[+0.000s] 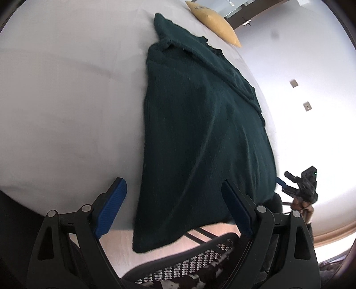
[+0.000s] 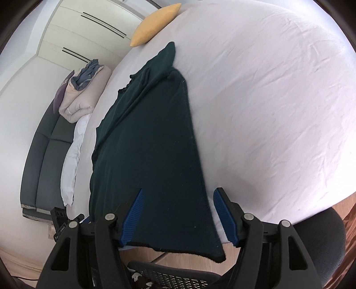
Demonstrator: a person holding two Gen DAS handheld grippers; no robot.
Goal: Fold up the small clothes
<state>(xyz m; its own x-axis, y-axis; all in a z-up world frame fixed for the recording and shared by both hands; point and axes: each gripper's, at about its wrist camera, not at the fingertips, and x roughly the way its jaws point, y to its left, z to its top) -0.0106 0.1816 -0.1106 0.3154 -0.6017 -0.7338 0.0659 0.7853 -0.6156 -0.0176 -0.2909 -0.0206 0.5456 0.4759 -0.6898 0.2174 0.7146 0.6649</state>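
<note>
A dark green knit garment (image 1: 200,133) (image 2: 151,144) lies lengthwise on the white bed (image 1: 66,100) (image 2: 267,100), and its hem hangs over the near edge. One sleeve (image 1: 222,66) is folded across its upper part. My left gripper (image 1: 173,186) stands open around the hem's left corner, and its blue pads do not press on the cloth. My right gripper (image 2: 179,193) is open too, straddling the hem's right corner without gripping it. Each gripper also shows in the other's view: the right gripper (image 1: 296,184) and the left gripper (image 2: 64,222).
A yellow pillow (image 1: 213,20) (image 2: 155,22) lies at the bed's far end. A mesh chair back (image 1: 189,266) (image 2: 178,275) stands just below the grippers. Folded bedding (image 2: 84,89) is piled on a dark sofa (image 2: 49,151) to the left.
</note>
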